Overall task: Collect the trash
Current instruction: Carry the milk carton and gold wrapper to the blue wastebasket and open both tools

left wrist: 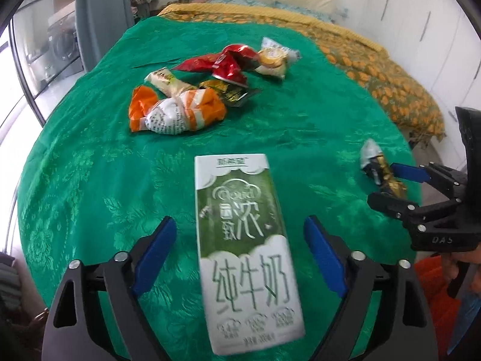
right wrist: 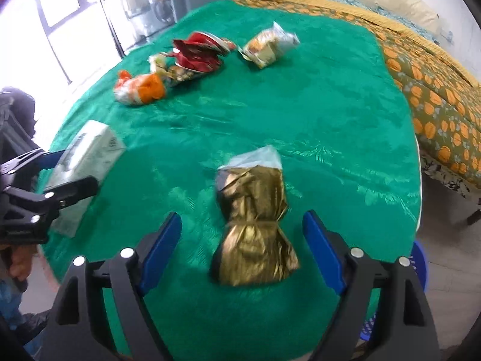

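A green-and-white milk carton [left wrist: 246, 246] lies flat on the green tablecloth [left wrist: 90, 150], between the blue pads of my open left gripper [left wrist: 240, 231]. A crumpled gold wrapper [right wrist: 254, 225] lies between the pads of my open right gripper [right wrist: 242, 228]. Neither gripper touches its item. The carton also shows at the left of the right wrist view [right wrist: 84, 162], with the left gripper [right wrist: 72, 168] around it. The gold wrapper [left wrist: 378, 171] shows at the right of the left wrist view, inside the right gripper [left wrist: 393, 186].
Farther back lie an orange-and-white wrapper [left wrist: 177, 111], a red foil wrapper [left wrist: 225, 63], a cream wrapper [left wrist: 165, 81] and a clear packet with a gold disc [left wrist: 276, 57]. A bed with an orange-patterned cover [right wrist: 436, 90] stands to the right. A blue basket [right wrist: 418, 267] sits below the table edge.
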{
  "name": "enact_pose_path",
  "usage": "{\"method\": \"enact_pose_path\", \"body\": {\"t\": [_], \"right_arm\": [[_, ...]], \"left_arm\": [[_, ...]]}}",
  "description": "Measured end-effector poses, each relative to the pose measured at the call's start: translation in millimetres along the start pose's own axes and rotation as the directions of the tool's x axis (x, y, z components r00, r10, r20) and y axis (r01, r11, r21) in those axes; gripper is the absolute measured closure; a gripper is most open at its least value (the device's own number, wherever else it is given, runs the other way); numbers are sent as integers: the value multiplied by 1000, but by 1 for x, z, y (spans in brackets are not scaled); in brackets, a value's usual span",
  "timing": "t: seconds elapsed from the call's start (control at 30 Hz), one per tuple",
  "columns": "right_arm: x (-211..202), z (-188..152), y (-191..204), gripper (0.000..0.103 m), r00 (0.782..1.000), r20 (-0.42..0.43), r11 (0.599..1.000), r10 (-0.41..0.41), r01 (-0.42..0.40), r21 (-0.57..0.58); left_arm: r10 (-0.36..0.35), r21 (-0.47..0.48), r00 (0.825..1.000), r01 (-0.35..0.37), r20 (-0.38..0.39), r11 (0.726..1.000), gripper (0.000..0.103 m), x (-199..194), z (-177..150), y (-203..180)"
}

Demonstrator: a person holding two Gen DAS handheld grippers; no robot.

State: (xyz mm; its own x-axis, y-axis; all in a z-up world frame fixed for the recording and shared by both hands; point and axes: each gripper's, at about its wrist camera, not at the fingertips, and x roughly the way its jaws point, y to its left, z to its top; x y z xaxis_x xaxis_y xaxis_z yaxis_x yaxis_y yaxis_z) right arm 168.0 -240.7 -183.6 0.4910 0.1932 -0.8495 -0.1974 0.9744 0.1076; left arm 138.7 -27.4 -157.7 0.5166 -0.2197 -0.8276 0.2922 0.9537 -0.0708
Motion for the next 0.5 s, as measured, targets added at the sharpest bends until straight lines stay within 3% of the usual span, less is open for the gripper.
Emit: {"method": "enact_pose_path", "body": {"t": [0.03, 0.1, 0.13, 0.3, 0.5], "right_arm": [[3, 0, -2, 34, 1000, -6, 1000, -5, 5, 4], [3, 2, -5, 58, 1000, -2, 1000, -23, 23, 13], [2, 2, -7, 60, 1000, 1, 1000, -15, 15, 19], [-16, -4, -13, 60, 999, 47, 999, 7, -9, 34], [-41, -14, -29, 60, 994, 96, 995, 58, -66, 78]], "left_arm": [[6, 1, 1000, -6, -6, 1000, 27, 1, 0, 1], [15, 2, 1000, -14, -17, 1000, 39, 2, -1, 2], [10, -1, 1000, -10, -20, 1000, 49, 2, -2, 2], [-10, -24, 1000, 10, 11, 1000, 50, -5, -3, 0], [-85, 15, 995, 84, 48, 996, 50, -17, 6, -35]]}}
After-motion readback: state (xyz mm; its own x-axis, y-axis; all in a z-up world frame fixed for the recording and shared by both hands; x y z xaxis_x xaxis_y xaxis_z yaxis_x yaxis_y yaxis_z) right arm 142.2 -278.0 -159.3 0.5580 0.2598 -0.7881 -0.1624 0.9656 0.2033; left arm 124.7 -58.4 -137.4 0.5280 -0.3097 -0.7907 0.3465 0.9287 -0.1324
